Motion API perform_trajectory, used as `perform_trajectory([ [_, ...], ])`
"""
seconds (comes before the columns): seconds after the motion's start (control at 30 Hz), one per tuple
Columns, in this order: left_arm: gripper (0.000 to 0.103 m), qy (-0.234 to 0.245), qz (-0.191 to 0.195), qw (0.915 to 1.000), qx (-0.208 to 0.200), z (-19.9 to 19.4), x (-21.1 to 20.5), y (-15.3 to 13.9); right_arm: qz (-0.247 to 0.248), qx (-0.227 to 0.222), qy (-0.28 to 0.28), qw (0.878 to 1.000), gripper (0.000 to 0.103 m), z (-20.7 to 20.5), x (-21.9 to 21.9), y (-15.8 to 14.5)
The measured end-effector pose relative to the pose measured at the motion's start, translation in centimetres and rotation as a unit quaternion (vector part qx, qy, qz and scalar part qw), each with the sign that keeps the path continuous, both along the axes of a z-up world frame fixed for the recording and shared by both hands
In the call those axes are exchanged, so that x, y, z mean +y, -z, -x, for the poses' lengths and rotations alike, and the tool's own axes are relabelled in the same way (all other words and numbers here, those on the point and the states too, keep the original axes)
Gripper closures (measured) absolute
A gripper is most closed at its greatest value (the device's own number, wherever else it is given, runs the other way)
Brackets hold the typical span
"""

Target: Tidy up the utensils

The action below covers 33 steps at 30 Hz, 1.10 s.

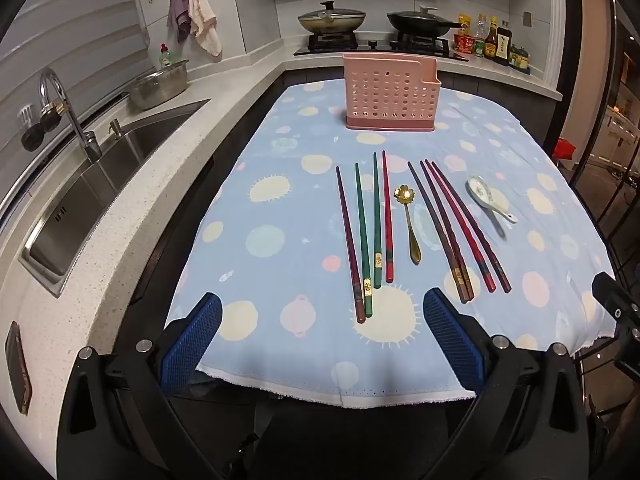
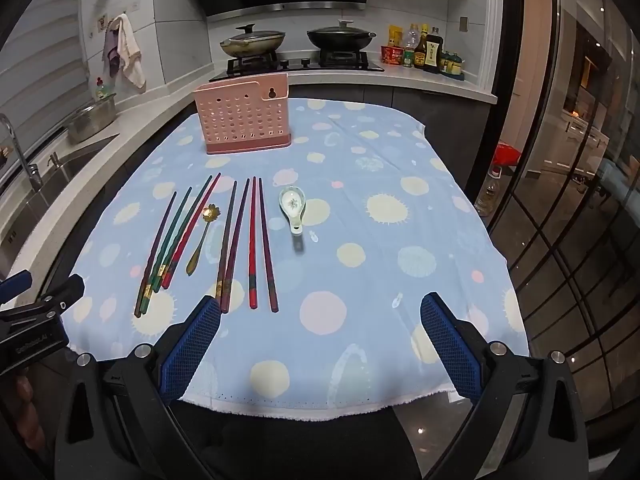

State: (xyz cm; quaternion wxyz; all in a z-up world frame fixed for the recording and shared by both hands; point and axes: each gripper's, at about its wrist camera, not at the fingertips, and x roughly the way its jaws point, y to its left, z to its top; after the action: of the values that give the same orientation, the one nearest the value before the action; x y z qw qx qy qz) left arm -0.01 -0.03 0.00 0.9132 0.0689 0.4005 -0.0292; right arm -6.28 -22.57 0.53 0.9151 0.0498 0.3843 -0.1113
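A pink perforated utensil holder (image 1: 390, 94) (image 2: 245, 118) stands upright at the far end of a blue spotted cloth (image 1: 280, 200) (image 2: 380, 240). Several chopsticks lie in two groups: a left group (image 1: 366, 236) (image 2: 176, 240) and a right group (image 1: 460, 232) (image 2: 250, 240). Between the groups rests a gold flower spoon (image 1: 410, 224) (image 2: 202, 236). A white ceramic spoon (image 1: 490, 200) (image 2: 294, 208) sits to the right. My left gripper (image 1: 320, 316) and my right gripper (image 2: 320, 316) hover open over the cloth's near edge, nothing between their blue pads.
A steel sink (image 1: 100, 184) with a tap (image 1: 64, 112) and a metal pot (image 1: 160, 84) lies along the left counter. Behind the table stands a stove with two lidded pans (image 1: 332, 20) and sauce bottles (image 1: 492, 42). A glass partition (image 2: 580, 200) runs down the right.
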Motion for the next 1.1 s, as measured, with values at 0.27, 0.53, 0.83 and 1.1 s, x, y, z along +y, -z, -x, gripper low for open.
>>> perform_trajectory([
  [0.27,0.007,0.003,0.002,1.0000,-0.002,0.1,-0.1,-0.1,-0.003,0.001,-0.001,1.000,0.007,0.1,0.0,0.0],
  [0.53,0.007,0.002,0.001,1.0000,-0.001,0.1,-0.1,0.0,-0.004,0.000,-0.001,1.000,0.007,0.1,-0.1,-0.3],
  [0.83,0.007,0.005,0.003,1.0000,-0.002,0.2,0.2,-0.3,-0.004,-0.001,-0.001,1.000,0.007,0.1,0.0,-0.1],
  [1.1,0.007,0.011,0.004,0.9999,-0.003,0.7,0.0,-0.7,-0.004,-0.002,0.000,1.000,0.007,0.2,-0.1,-0.1],
])
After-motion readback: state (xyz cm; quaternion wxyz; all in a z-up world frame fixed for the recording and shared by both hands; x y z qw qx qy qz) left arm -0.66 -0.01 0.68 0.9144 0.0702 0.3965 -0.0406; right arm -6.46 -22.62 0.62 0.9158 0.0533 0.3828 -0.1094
